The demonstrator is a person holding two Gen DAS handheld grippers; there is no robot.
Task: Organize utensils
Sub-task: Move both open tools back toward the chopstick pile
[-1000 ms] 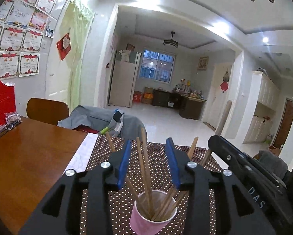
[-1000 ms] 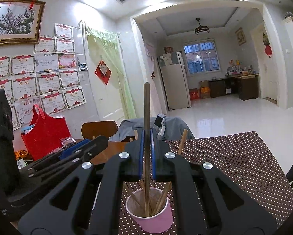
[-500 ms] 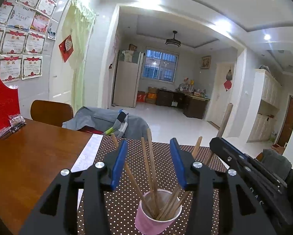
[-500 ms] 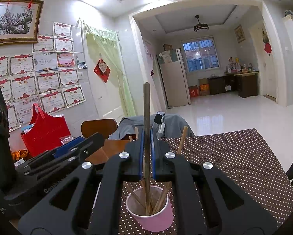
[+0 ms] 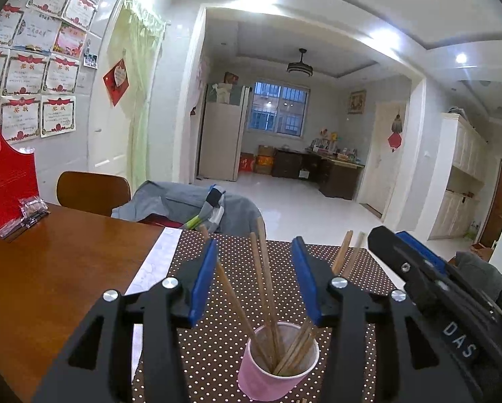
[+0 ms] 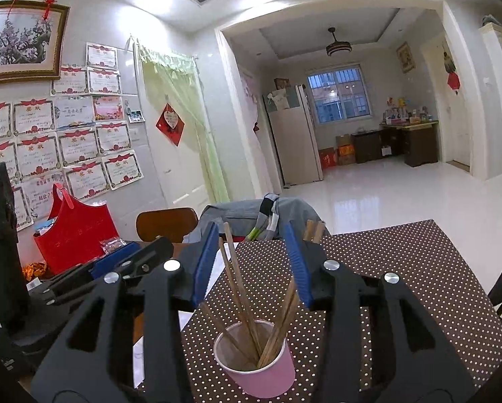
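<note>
One chopstick just dropped: my R gripper (image 6: 251, 262) was clamped on it upright over the pink cup (image 6: 256, 366), jaws have just been opening, now apart w/ nothing pinched. So that stick's delivered into the cup on the dotted mat (image 6: 402, 268). L gripper (image 5: 256, 278) also apart, nothing gripped, hovering over same cup. Count: 1 cup, approx 6 chopsticks (image 5: 267, 288) in it, can't tell exactly.

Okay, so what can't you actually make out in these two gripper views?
- Chopsticks: exact count unclear; they overlap in the pink cup, both views.
- Cup base: cut off by the bottom edge, left view.
- Wall certificates: print too small, right view.
- Table front edge: hidden by the left gripper.
</note>
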